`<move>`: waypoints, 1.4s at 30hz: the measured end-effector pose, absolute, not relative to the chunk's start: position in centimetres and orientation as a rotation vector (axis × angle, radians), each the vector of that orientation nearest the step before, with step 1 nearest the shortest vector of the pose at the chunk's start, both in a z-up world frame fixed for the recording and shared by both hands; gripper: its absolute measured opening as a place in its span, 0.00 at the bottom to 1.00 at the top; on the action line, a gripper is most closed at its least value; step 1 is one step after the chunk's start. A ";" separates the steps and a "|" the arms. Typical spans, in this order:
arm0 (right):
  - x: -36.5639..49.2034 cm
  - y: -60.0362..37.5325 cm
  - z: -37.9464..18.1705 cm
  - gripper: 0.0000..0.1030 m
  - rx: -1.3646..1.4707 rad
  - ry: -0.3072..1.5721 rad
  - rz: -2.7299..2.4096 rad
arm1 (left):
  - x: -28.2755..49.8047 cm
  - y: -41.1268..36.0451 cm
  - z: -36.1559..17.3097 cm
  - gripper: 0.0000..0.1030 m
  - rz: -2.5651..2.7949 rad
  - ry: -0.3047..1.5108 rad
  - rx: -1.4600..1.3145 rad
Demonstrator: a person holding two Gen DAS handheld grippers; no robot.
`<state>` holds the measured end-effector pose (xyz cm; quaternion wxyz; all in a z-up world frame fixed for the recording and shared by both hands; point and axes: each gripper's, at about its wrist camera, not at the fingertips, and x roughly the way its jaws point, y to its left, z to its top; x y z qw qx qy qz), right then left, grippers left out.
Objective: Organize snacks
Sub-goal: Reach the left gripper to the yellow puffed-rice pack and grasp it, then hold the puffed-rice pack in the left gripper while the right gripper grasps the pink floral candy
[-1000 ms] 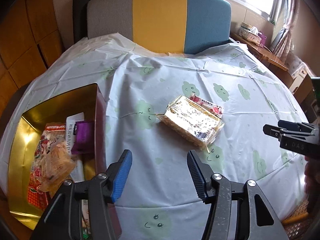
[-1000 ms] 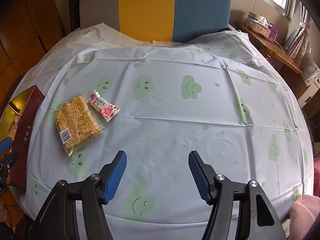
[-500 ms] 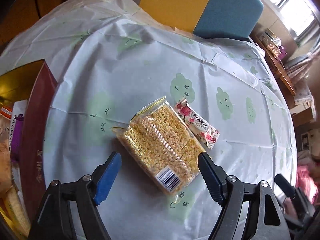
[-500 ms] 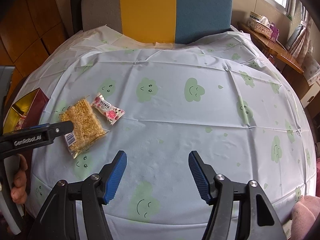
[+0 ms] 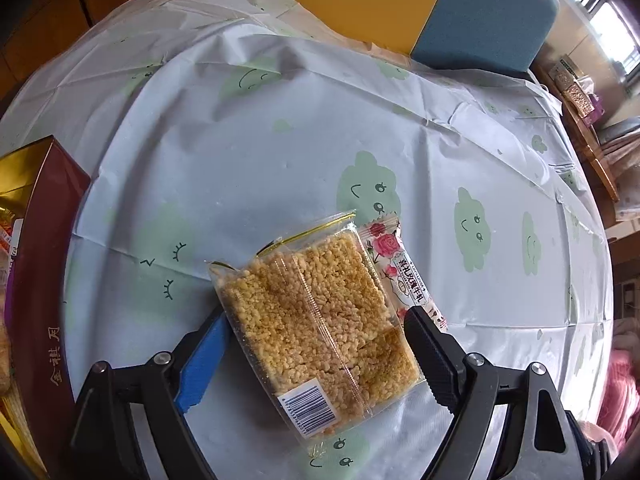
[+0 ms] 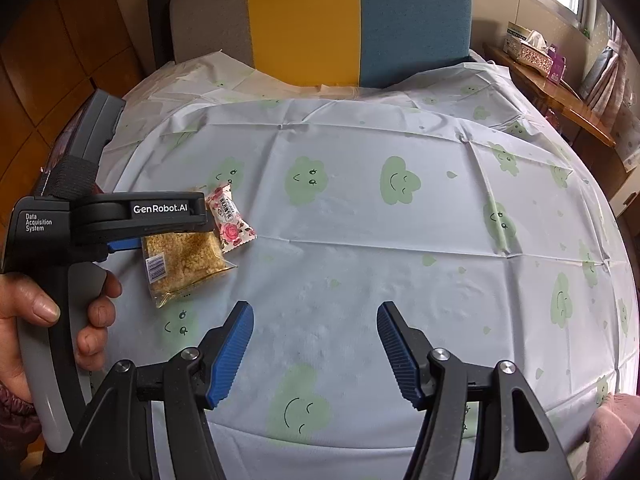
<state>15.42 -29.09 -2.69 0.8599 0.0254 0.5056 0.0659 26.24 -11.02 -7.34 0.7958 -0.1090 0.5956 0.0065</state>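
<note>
A clear pack of yellow rice crackers (image 5: 316, 320) lies on the table, with a small rose-printed candy bar (image 5: 400, 268) against its right side. My left gripper (image 5: 316, 320) is open, its fingers straddling the cracker pack on both sides without clamping it. In the right wrist view the cracker pack (image 6: 184, 260) and candy bar (image 6: 228, 216) lie at left under the left gripper. My right gripper (image 6: 316, 328) is open and empty over bare tablecloth near the front edge.
A dark red box with a gold inside (image 5: 36, 280) stands at the left table edge, holding several snack packs. A grey, yellow and blue chair back (image 6: 320, 20) stands behind the table. A wooden side shelf (image 6: 560, 92) is at far right.
My left gripper has moved forward and down from beside the box until its open fingers straddle the cracker pack. My right gripper has stayed in place.
</note>
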 end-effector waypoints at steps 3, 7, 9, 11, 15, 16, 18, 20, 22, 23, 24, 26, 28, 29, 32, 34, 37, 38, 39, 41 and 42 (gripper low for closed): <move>15.6 -29.2 -2.8 0.64 0.056 1.066 0.133 | 27.2 -12.5 -8.1 0.92 0.022 1.297 -0.183; 15.6 -29.1 -3.0 0.64 0.054 1.071 0.132 | 26.5 -15.0 -8.1 0.85 -0.021 1.248 -0.007; 15.6 -29.3 -3.1 0.64 0.056 1.077 0.126 | 25.5 -14.7 -7.8 0.80 -0.045 1.240 -0.009; 15.6 -29.6 -3.3 0.64 0.063 1.083 0.120 | 24.0 -13.9 -7.3 0.76 -0.079 1.216 -0.006; 15.6 -29.6 -3.3 0.64 0.060 1.083 0.117 | 19.5 -12.4 -6.8 0.76 -0.191 1.165 0.050; 15.6 -29.5 -3.4 0.64 0.057 1.086 0.116 | 18.3 -12.2 -7.0 0.76 -0.227 1.166 0.080; 15.7 -29.5 -3.6 0.64 0.049 1.094 0.110 | 16.0 -11.6 -7.2 0.77 -0.260 1.147 0.113; 15.8 -29.6 -3.8 0.64 0.043 1.103 0.102 | 14.4 -11.0 -7.3 0.77 -0.279 1.111 0.119; 15.8 -29.6 -4.1 0.64 0.037 1.114 0.089 | 13.7 -9.9 -7.5 0.78 -0.287 1.083 0.079; 15.9 -29.7 -4.3 0.64 0.034 1.121 0.083 | 13.5 -9.6 -7.6 0.78 -0.296 1.066 0.076; 15.9 -29.7 -4.4 0.64 0.031 1.127 0.078 | 13.3 -9.5 -7.7 0.79 -0.303 1.052 0.081; 16.0 -29.8 -4.7 0.64 0.023 1.136 0.067 | 12.9 -9.5 -7.8 0.79 -0.305 1.028 0.091; 16.1 -29.9 -4.9 0.64 0.019 1.143 0.054 | 12.3 -9.6 -7.9 0.80 -0.300 1.007 0.113; 16.1 -30.0 -5.1 0.64 0.018 1.147 0.046 | 12.0 -9.8 -8.0 0.80 -0.294 0.996 0.133; 16.2 -30.2 -5.5 0.64 0.010 1.161 0.029 | 12.2 -10.3 -8.5 0.80 -0.284 0.962 0.146; 16.3 -30.1 -5.7 0.64 -0.004 1.164 0.020 | 12.3 -10.1 -8.6 0.80 -0.287 0.952 0.136; 16.3 -30.0 -5.9 0.64 -0.007 1.167 0.021 | 12.1 -10.2 -8.6 0.80 -0.287 0.934 0.143; 16.3 -29.9 -6.0 0.64 -0.011 1.167 0.020 | 12.0 -10.1 -8.6 0.80 -0.288 0.929 0.139; 16.4 -29.9 -6.0 0.64 -0.015 1.168 0.021 | 11.9 -10.1 -8.7 0.80 -0.289 0.922 0.137; 16.4 -29.8 -6.0 0.64 -0.021 1.165 0.022 | 11.7 -10.1 -8.7 0.80 -0.288 0.912 0.135; 16.4 -29.8 -5.9 0.64 -0.018 1.161 0.026 | 11.7 -10.0 -8.7 0.80 -0.288 0.909 0.134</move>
